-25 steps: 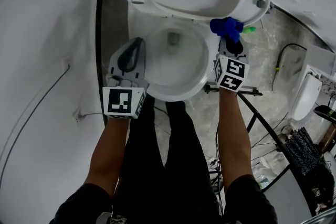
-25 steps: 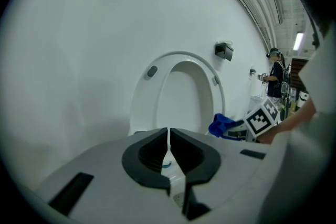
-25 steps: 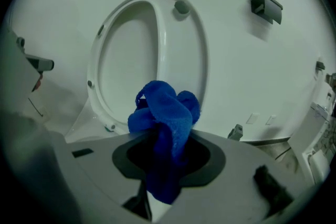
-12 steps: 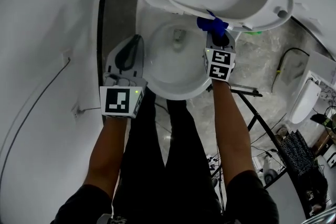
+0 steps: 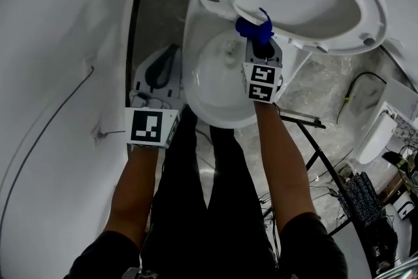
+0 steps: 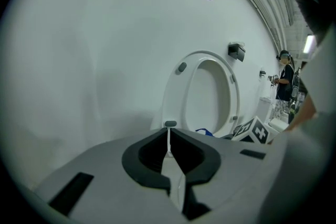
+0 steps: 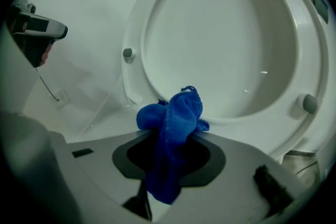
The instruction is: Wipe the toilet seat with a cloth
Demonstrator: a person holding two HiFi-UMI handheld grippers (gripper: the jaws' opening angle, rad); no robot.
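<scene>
Blue cloth, pinched in the right tongs, sits at the raised toilet seat, about 6 o'clock on its ring. To my eye the wad should be pressed flat and swept round the ring, easing over the grey bumpers. Left tongs, pressed together and empty, hang at 9 o'clock of the bowl, clear of the sweep; a black stand crowds the floor at 4 o'clock.
</scene>
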